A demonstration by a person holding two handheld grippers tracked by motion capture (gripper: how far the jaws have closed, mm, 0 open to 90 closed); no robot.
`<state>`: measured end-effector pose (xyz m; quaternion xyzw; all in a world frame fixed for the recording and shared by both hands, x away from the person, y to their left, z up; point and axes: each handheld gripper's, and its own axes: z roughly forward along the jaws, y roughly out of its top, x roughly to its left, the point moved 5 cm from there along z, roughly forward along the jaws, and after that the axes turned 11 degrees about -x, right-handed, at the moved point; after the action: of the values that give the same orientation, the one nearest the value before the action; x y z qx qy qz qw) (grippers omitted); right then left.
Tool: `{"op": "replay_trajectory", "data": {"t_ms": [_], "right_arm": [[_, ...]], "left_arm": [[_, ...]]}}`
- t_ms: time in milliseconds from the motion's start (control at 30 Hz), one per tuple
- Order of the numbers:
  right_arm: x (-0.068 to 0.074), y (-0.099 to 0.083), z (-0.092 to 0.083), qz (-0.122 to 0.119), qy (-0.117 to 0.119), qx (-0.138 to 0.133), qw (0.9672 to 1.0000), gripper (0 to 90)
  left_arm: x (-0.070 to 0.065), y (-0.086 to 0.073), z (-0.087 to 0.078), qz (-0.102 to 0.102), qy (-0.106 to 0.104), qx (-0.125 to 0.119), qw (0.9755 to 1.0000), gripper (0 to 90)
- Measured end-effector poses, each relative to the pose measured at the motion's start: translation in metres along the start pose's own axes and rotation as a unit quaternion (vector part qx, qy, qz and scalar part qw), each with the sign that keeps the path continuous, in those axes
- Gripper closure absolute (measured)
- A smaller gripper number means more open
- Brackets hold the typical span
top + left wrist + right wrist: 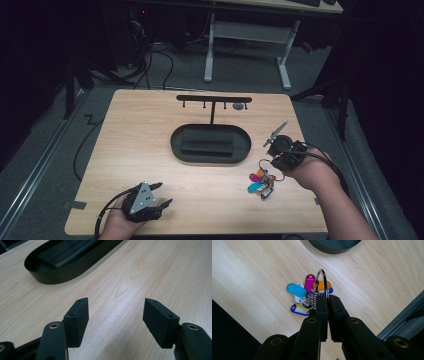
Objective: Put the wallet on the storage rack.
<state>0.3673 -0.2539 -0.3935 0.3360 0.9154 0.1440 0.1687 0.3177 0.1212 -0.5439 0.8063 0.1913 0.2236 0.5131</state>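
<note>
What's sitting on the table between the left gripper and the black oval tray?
Nothing. In the high view and the left gripper view, bare wood runs from the open left gripper to the black oval tray. The key tags lie off to the right.

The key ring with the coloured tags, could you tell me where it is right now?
In the high view the key ring is pinched in the right gripper, tags hanging near the table's right edge, right of the black tray.
</note>
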Motion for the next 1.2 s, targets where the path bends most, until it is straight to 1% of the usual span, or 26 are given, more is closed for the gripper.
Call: {"op": "replay_trajectory", "data": {"t_ms": [200,300,433,667,800,933,1033,1100,1133,1200], "right_arm": [[0.000,0.005,-0.011,0.007,0.002,-0.010,0.9999,87.6],[-0.001,0.008,-0.018,0.003,0.001,-0.014,0.9999,87.6],[-0.002,0.011,-0.026,0.005,-0.003,-0.019,0.9998,87.6],[-0.004,0.017,-0.038,0.002,-0.005,-0.020,0.9998,87.5],[-0.004,0.018,-0.038,0.007,-0.004,-0.020,0.9998,87.6],[-0.004,0.019,-0.036,0.006,-0.002,-0.017,0.9998,87.5],[-0.005,0.021,-0.034,0.007,0.001,-0.017,0.9998,87.6],[-0.005,0.025,-0.032,0.004,0.000,-0.013,0.9999,87.6],[-0.005,0.026,-0.032,0.002,0.001,-0.014,0.9999,87.5],[-0.004,0.032,-0.031,0.001,0.002,-0.016,0.9999,87.6]], "left_arm": [[0.000,0.000,-0.001,-0.002,0.000,-0.001,1.0000,37.8],[0.000,0.000,0.000,-0.002,0.000,-0.001,1.0000,37.7],[0.001,0.000,-0.001,-0.003,0.000,-0.001,1.0000,37.6],[0.001,0.000,-0.001,-0.001,0.002,-0.001,1.0000,37.6],[0.003,-0.001,-0.004,-0.007,0.004,-0.003,1.0000,37.6],[0.004,-0.001,-0.006,-0.013,0.006,-0.007,0.9999,37.6],[0.005,-0.003,-0.007,-0.015,0.004,-0.005,0.9999,37.6],[0.005,-0.003,-0.008,-0.016,0.005,-0.008,0.9998,37.6],[0.006,-0.002,-0.009,-0.019,0.005,-0.013,0.9997,37.6],[0.007,-0.001,-0.009,-0.020,0.004,-0.016,0.9997,37.6]]}}
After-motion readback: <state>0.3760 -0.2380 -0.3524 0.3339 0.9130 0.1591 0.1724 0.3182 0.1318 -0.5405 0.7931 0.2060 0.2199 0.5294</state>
